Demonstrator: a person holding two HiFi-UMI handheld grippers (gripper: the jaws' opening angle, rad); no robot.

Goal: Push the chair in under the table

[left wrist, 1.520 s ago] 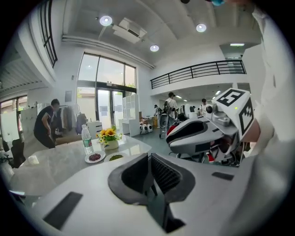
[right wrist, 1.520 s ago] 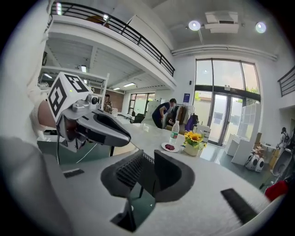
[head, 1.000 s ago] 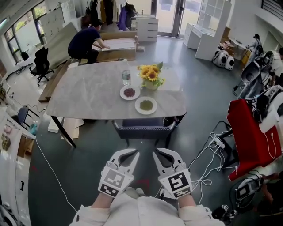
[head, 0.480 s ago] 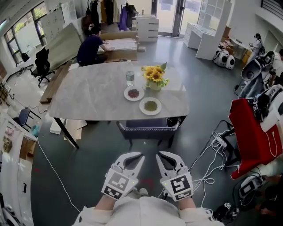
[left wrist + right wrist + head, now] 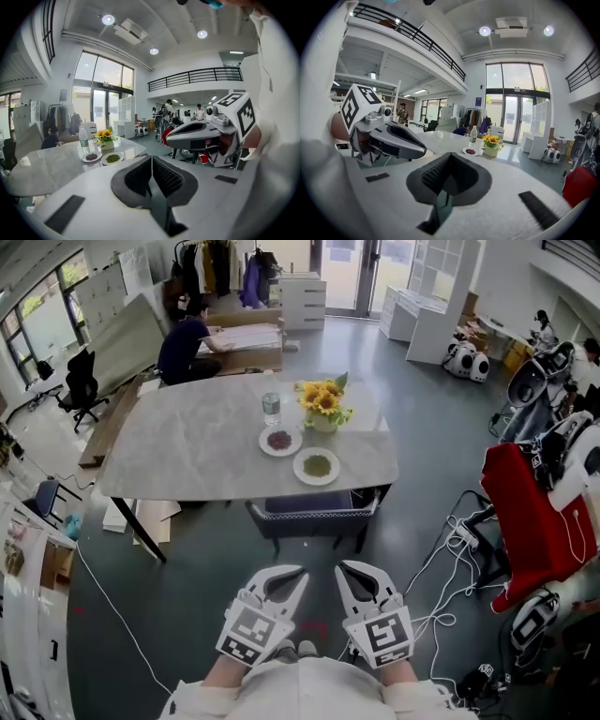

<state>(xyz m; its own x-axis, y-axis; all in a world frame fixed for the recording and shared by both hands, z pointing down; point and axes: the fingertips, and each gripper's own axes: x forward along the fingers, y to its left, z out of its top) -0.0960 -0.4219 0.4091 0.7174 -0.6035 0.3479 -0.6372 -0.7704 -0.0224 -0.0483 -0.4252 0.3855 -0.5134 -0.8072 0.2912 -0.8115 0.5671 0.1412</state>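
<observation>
Left gripper [image 5: 292, 576]: jaws pressed fully together, nothing between; held low in front of body, aimed toward table.
Right gripper [image 5: 349, 570]: jaws just been closing, now together, nothing between; just beside left gripper, same heading.
Chair [image 5: 309, 517]: dark, at table's near long edge; seat tucked below the top, backrest right at the edge. Well apart from both grippers, bare floor between.
Table [image 5: 187, 451]: pale grey stone-look top, dark slanted legs.
On table: water bottle [image 5: 271, 409] upright; sunflowers [image 5: 323, 401] in a vase just right of it; plate with dark red contents [image 5: 279, 440]; plate with green contents [image 5: 317, 466], nearest the chair.
Floor: white cables [image 5: 450, 559] right of chair; red cloth-covered stand [image 5: 530, 521] further right.
Background: person [image 5: 183, 341] crouched by flat boards beyond table's far side.
</observation>
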